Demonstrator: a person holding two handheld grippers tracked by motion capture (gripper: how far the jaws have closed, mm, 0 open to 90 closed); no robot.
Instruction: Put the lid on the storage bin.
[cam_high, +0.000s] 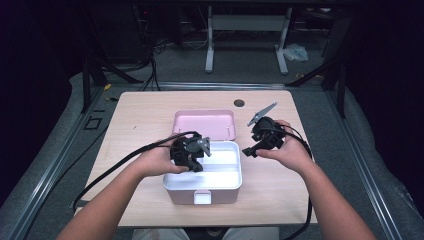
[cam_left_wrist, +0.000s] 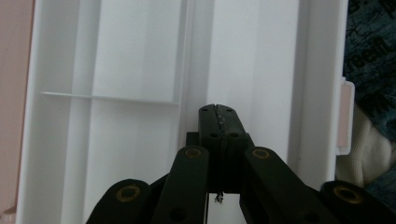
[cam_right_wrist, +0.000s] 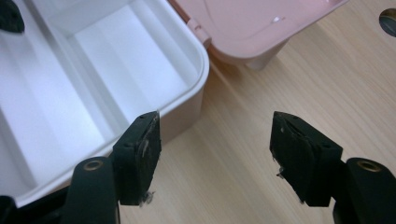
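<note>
An open pink box (cam_high: 220, 194) with a white divided tray (cam_high: 225, 170) stands at the table's front middle, its pink lid (cam_high: 205, 124) folded back. My left gripper (cam_high: 192, 160) hangs over the tray's left half, pointing down. In the left gripper view it (cam_left_wrist: 218, 112) is shut, nothing visible between the jaws, above the tray (cam_left_wrist: 140, 56). My right gripper (cam_high: 255, 145) is held just right of the box. Seen from its own camera, the right gripper (cam_right_wrist: 217, 149) is open over bare wood beside the tray's corner (cam_right_wrist: 187, 60) and the lid (cam_right_wrist: 252, 23).
The wooden table (cam_high: 140, 115) has a round cable hole (cam_high: 239, 103) at the back, also seen as the hole (cam_right_wrist: 390, 18). A pink latch (cam_high: 202, 198) sits on the box front. Cables trail off both grippers toward the front edge.
</note>
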